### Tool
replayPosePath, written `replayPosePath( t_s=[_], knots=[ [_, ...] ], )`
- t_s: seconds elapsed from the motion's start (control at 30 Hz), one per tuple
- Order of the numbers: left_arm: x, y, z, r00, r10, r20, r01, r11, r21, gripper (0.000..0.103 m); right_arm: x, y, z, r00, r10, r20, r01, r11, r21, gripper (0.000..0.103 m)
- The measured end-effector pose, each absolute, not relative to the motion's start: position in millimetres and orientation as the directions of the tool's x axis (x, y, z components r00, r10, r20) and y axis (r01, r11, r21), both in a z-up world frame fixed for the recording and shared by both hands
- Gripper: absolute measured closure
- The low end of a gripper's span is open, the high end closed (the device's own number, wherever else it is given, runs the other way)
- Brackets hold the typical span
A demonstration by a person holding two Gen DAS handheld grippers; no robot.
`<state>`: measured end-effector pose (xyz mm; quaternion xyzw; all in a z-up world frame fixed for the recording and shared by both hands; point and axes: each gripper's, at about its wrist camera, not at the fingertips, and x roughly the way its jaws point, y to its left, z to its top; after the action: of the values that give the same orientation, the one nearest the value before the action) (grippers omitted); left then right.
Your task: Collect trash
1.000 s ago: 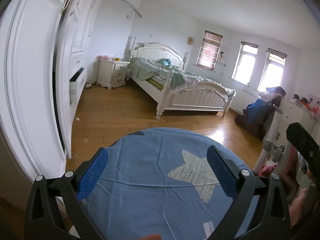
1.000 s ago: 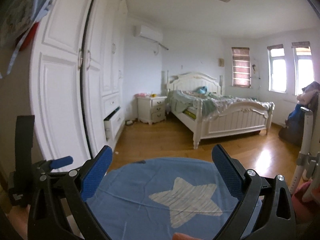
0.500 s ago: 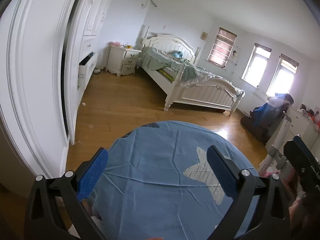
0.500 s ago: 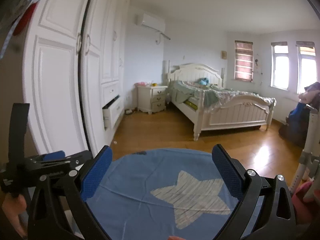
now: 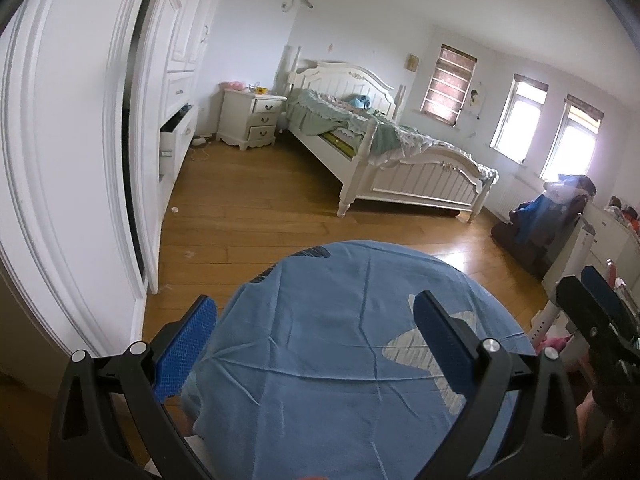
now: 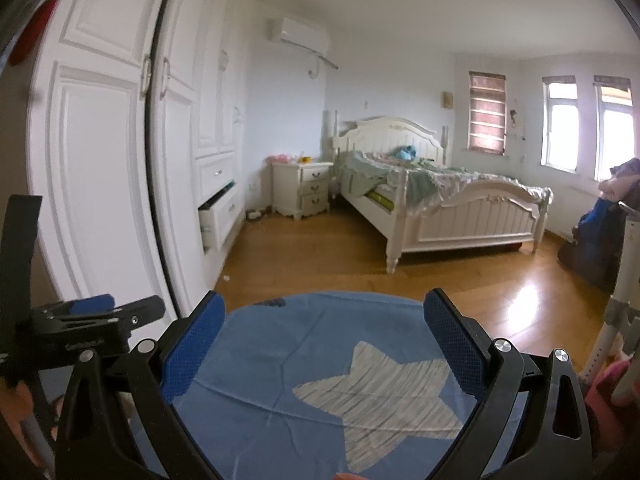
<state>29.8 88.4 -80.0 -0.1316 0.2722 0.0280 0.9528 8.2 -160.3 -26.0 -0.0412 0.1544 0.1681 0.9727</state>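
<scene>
Both grippers hang side by side above a round blue cloth with a pale striped star (image 6: 384, 396), and neither has anything in its grasp: the left gripper (image 5: 316, 344) has its blue-padded jaws spread wide and empty, and the right gripper (image 6: 324, 344) is just as wide and just as empty. Out on the wooden floor (image 5: 256, 216) there's a small white scrap (image 5: 174, 210) lying close by the foot of the white wardrobe (image 5: 60, 160), below its pulled-out drawer (image 5: 176, 132), well apart from both grippers, with the white bed (image 6: 448, 208) and nightstand (image 6: 304, 188) further back.
</scene>
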Motion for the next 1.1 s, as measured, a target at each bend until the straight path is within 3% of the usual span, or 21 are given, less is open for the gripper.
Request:
replayPosePath(
  t_s=[0.67, 1.1],
  knots=[
    [17, 38, -66, 0.857, 0.025, -0.515, -0.115, 0.983, -0.144, 0.005, -16, -191, -30, 0.906, 0.307, -0.29, -0.329, 0.944, -0.031, 0.005],
    [3, 17, -54, 0.883, 0.073, -0.464, -0.156, 0.977, -0.144, 0.005, -39, -248, -39, 0.926, 0.255, -0.277, -0.252, 0.967, 0.048, 0.005]
  ],
)
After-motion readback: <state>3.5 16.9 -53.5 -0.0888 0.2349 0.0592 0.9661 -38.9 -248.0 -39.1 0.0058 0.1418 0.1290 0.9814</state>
